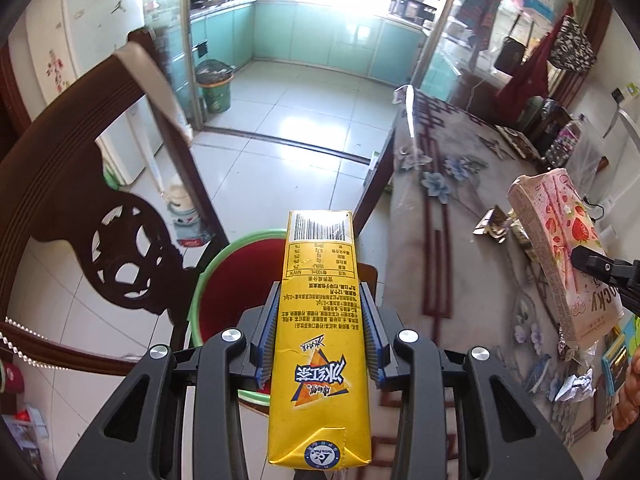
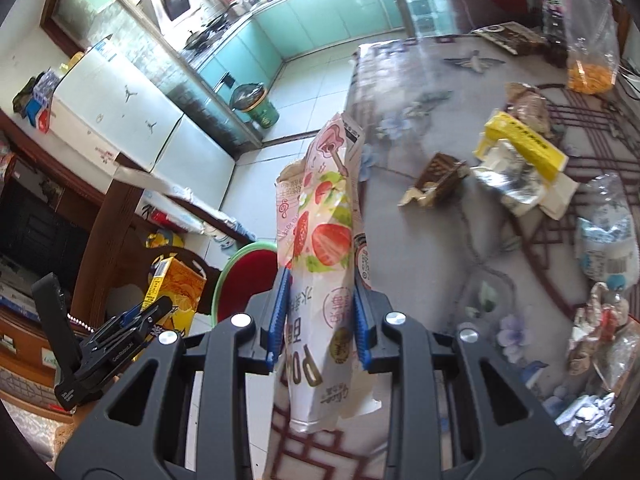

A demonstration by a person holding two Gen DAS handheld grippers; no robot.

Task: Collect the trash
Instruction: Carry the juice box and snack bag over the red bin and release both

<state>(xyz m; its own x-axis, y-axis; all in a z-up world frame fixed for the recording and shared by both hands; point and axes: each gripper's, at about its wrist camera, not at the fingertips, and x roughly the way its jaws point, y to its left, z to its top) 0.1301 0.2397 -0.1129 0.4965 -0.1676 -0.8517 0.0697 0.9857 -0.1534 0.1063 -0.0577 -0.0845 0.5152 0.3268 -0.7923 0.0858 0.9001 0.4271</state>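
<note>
Left wrist: left gripper (image 1: 320, 320) fingers clamp yellow carton (image 1: 320, 340); right gripper (image 2: 320, 320) fingers clamp strawberry box (image 2: 324, 248).

Your left gripper (image 1: 320, 332) is clamping a tall yellow iced-tea carton (image 1: 320, 336) between its blue pads, above a round red basin with a green rim (image 1: 236, 276). At right, a pink strawberry-printed snack box (image 1: 560, 252) is hanging over the flower-patterned tablecloth (image 1: 452, 208), pinched by your right gripper (image 1: 596, 266).

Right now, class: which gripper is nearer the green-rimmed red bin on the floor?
Left. The left gripper holds its yellow carton right above the bin; the right gripper, with the pink strawberry packet, is off to its side.
</note>
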